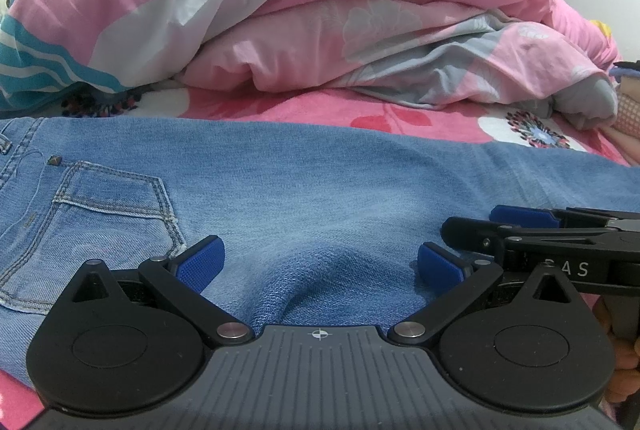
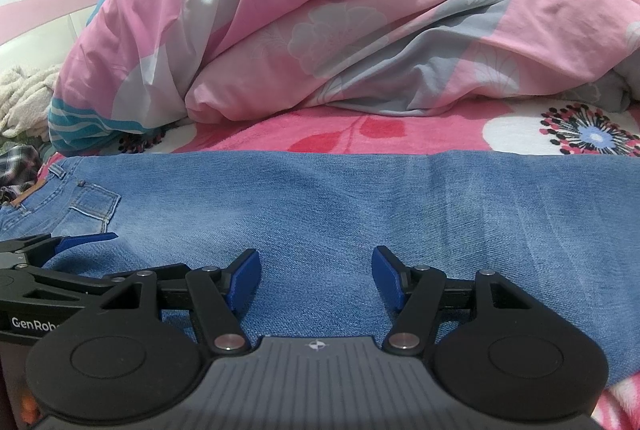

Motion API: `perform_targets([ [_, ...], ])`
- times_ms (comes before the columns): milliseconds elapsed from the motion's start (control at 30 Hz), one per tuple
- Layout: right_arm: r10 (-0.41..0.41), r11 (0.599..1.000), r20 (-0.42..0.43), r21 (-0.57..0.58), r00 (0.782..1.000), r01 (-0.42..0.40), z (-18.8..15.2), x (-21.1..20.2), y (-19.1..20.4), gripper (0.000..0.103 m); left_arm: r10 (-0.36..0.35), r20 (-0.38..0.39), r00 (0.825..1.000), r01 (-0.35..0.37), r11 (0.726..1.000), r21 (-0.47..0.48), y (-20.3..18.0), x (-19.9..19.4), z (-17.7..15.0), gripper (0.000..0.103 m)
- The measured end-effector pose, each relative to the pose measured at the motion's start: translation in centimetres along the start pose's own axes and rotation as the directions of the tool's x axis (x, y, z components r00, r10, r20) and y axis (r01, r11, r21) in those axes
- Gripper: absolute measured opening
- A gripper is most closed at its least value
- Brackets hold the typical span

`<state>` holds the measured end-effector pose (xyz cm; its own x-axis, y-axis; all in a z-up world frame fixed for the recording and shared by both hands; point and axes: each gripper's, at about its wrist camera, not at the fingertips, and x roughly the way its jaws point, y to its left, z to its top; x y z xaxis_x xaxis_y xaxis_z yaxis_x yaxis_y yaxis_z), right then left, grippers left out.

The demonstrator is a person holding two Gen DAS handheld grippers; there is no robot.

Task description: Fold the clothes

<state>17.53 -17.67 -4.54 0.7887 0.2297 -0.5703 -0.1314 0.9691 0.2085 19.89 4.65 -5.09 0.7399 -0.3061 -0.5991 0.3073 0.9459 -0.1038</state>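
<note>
Light blue denim jeans (image 1: 320, 185) spread flat across bed with pink floral fleece blanket (image 1: 320, 109), back pocket at left. Left gripper (image 1: 320, 264) at near edge, jaws spread wide, released, raised denim fold between them, pads not pressing. Right gripper (image 2: 316, 278) just beside on right, jaws apart, holding nothing. Crumpled pink-grey-white flowered duvet (image 2: 360, 21) piled at far side.

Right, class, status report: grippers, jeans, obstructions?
Left hand-held gripper open, right hand-held gripper open. Jeans flat on bed, ungripped. Duvet heaped behind, not touching.
</note>
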Motion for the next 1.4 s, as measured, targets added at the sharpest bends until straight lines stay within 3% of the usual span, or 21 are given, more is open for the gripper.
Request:
perform_targets([
  [67, 0.004, 1.0, 0.0, 0.003, 1.0, -0.004, 0.0, 0.0, -0.1, 0.065, 0.001, -0.006, 1.0, -0.001, 1.0, -0.002, 0.0, 0.0, 0.1, 0.103],
  [167, 0.036, 0.999, -0.005, 0.002, 0.999, -0.036, 0.0, 0.1, -0.1, 0.075, 0.013, 0.02, 1.0, -0.012, 0.999, -0.04, 0.1, -1.1, 0.1, 0.103],
  [233, 0.056, 0.998, -0.012, -0.016, 0.998, -0.056, 0.0, 0.2, 0.1, 0.087, 0.068, 0.071, 0.995, -0.063, 0.995, -0.078, 0.0, -2.8, 0.2, 0.103],
  [333, 0.054, 0.997, -0.026, -0.061, 0.998, -0.056, -0.1, 0.4, 1.0, 0.096, 0.082, 0.162, 0.983, -0.065, 0.992, -0.106, 0.5, -5.7, 0.7, 0.103],
  [500, 0.059, 0.998, -0.007, -0.037, 0.998, -0.059, -0.1, -0.1, 0.8, 0.097, 0.175, 0.219, 0.96, -0.113, 0.956, -0.27, 4.6, -7.4, 0.3, 0.103],
  [600, 0.051, 0.999, 0.047, 0.012, 0.998, -0.052, 0.7, -1.8, 0.2, 0.097, 0.216, 0.196, 0.957, -0.148, 0.938, -0.312, 6.7, -7.1, -0.2, 0.102],
  [667, 0.077, 0.997, 0.02, -0.012, 0.997, -0.076, 1.3, -1.3, 1.1, 0.096, 0.215, 0.179, 0.96, -0.148, 0.933, -0.328, 7.2, -6.8, -0.2, 0.102],
  [700, 0.089, 0.996, 0.006, -0.024, 0.996, -0.089, 1.6, -1.0, 1.6, 0.094, 0.209, 0.172, 0.963, -0.143, 0.932, -0.332, 7.3, -6.6, -0.2, 0.102],
  [800, 0.095, 0.989, -0.072, -0.11, 0.993, -0.102, 1.7, 0.7, 3.8, 0.075, 0.203, 0.151, 0.967, -0.143, 0.931, -0.335, 7.5, -6.1, -0.3, 0.102],
  [967, 0.061, 0.966, -0.13, -0.242, 0.99, -0.092, -0.1, -0.3, 5.2, 0.065, 0.241, 0.11, 0.964, -0.194, 0.925, -0.326, 8.1, -5.3, -0.8, 0.102],
  [1167, 0.025, 0.963, -0.205, -0.257, 0.979, -0.078, -1.3, -4.9, 4.0, 0.046, 0.222, 0.104, 0.969, -0.171, 0.916, -0.363, 8.9, -5.4, -0.7, 0.102],
  [1233, 0.021, 0.971, -0.211, -0.229, 0.977, -0.07, -0.2, -5.5, 3.7, 0.031, 0.217, 0.101, 0.971, -0.167, 0.917, -0.362, 8.9, -5.5, -0.7, 0.102],
  [1333, 0.051, 0.989, -0.157, -0.131, 0.986, -0.072, 2.6, -5.1, 3.1, 0.03, 0.206, 0.1, 0.974, -0.155, 0.916, -0.37, 9.2, -5.7, -0.5, 0.102],
  [1400, 0.076, 0.992, -0.171, -0.09, 0.982, -0.092, 3.6, -3.3, 3.2, 0.027, 0.205, 0.099, 0.974, -0.153, 0.911, -0.382, 9.4, -5.8, -0.4, 0.102],
])
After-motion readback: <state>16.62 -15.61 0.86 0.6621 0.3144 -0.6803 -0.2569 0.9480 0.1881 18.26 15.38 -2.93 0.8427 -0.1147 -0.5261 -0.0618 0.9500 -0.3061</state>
